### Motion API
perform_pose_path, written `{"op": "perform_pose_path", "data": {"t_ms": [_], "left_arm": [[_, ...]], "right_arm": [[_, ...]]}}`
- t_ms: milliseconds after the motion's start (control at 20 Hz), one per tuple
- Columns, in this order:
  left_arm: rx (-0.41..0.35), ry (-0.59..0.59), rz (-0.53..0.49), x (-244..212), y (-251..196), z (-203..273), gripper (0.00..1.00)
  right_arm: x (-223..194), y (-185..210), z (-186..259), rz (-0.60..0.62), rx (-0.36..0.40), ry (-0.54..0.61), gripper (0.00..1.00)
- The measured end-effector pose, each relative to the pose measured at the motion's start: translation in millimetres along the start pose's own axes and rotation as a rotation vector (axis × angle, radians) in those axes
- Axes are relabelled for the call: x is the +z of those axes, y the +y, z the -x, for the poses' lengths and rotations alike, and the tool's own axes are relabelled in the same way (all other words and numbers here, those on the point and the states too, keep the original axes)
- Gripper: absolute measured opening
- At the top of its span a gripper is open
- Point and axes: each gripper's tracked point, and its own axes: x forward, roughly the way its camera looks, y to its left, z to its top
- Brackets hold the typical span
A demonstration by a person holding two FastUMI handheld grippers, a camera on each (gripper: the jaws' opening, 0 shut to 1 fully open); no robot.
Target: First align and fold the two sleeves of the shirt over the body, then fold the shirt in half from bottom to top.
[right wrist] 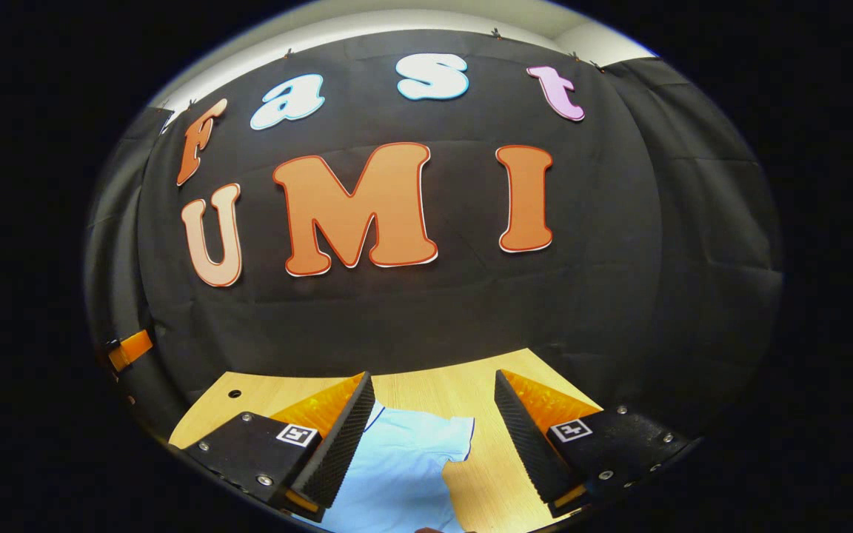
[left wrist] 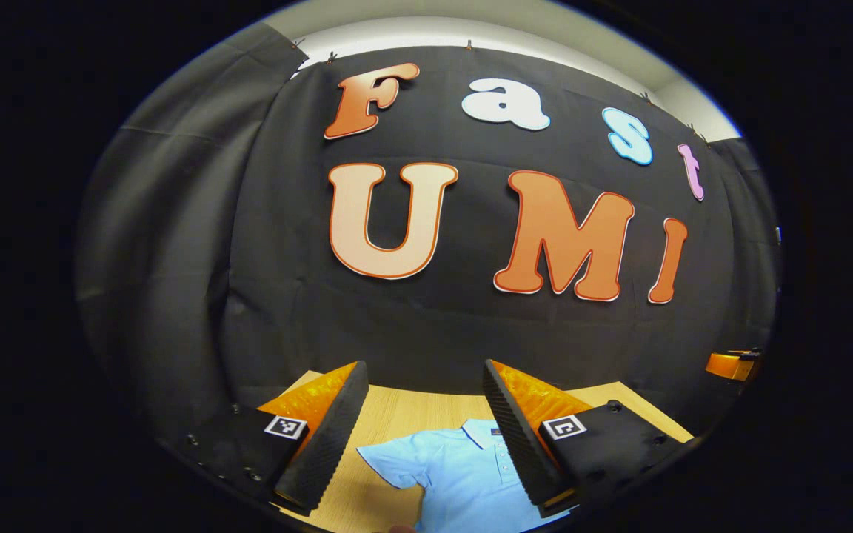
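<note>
While the shirt (left wrist: 463, 474) lay flat on the desk (right wrist: 426, 396), left gripper (left wrist: 426, 414) and right gripper (right wrist: 434, 422) hovered wide open, holding nothing.

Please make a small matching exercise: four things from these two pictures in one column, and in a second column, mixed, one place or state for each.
Things:
1. shirt
2. table
3. left gripper
4. collar

Places or states:
A. open above one spread sleeve, nothing between its fingers
B. light blue, lying flat, sleeves not yet folded
C. at the shirt's far end, toward the booth wall
D. pale wood, under the shirt

Pairs: 1-B, 2-D, 3-A, 4-C
</note>
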Motion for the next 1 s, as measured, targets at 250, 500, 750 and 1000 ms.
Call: {"op": "perform_pose_path", "data": {"t_ms": [250, 500, 750, 1000], "left_arm": [[-0.019, 0.037, -0.003, -11, -8, -8, 1.0], [-0.017, 0.041, -0.013, -13, -3, -13, 1.0], [-0.008, 0.053, -0.022, -18, 7, -24, 1.0], [-0.008, 0.071, -0.039, -25, 18, -42, 1.0]], "right_arm": [[-11, -10, -8, -0.015, -0.016, 0.048, 0.98], [-27, -11, -18, 0.011, -0.027, 0.099, 0.98], [-59, -13, -58, 0.02, -0.032, 0.26, 0.98], [-111, -16, -113, -0.008, -0.024, 0.529, 0.99]]}}
